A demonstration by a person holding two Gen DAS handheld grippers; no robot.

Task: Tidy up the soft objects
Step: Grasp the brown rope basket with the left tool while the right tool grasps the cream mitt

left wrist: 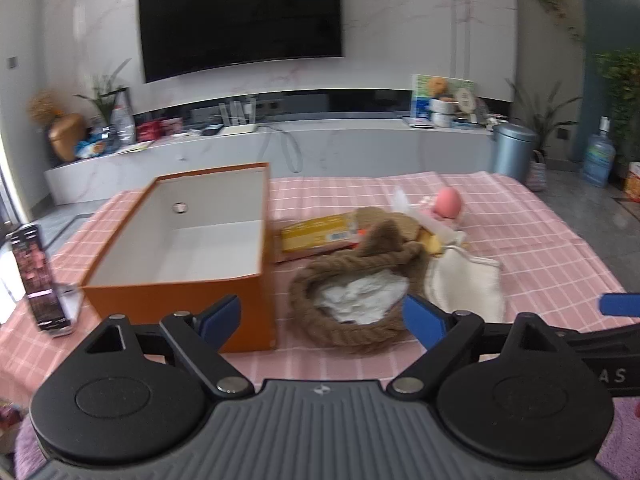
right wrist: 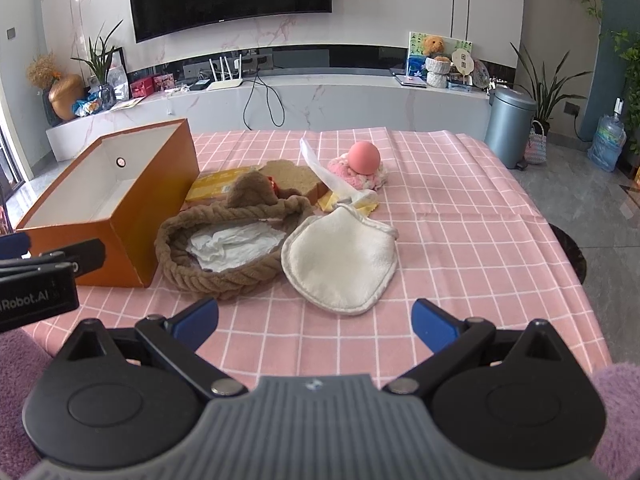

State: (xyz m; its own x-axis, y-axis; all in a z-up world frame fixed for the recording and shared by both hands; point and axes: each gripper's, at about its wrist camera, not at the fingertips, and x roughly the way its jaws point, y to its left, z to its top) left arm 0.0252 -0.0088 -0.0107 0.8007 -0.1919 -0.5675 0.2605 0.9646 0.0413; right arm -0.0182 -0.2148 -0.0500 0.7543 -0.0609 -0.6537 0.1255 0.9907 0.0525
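An open orange box [left wrist: 180, 292] [right wrist: 132, 216] with a white, empty inside stands on the pink checked tablecloth. Right of it lies a brown braided rope ring [left wrist: 352, 336] [right wrist: 224, 276] around crumpled white paper [left wrist: 360, 296] [right wrist: 232, 246]. A white cloth pad [left wrist: 468, 284] [right wrist: 340, 260] lies beside the ring. Behind are a brown bread-shaped soft piece [right wrist: 294, 178], a yellow packet [left wrist: 316, 232] [right wrist: 218, 186] and a pink ball [left wrist: 448, 202] [right wrist: 363, 156] on a knitted pink-white piece. My left gripper [left wrist: 322, 314] hangs open just before the rope ring. My right gripper [right wrist: 316, 320] is open before the white pad, holding nothing.
A dark patterned carton [left wrist: 38, 276] stands at the table's left edge. Beyond the table run a long white TV bench [right wrist: 320, 100] and a wall TV [left wrist: 240, 16]. A grey bin [right wrist: 510, 128] and a water bottle [right wrist: 608, 142] stand on the floor to the right.
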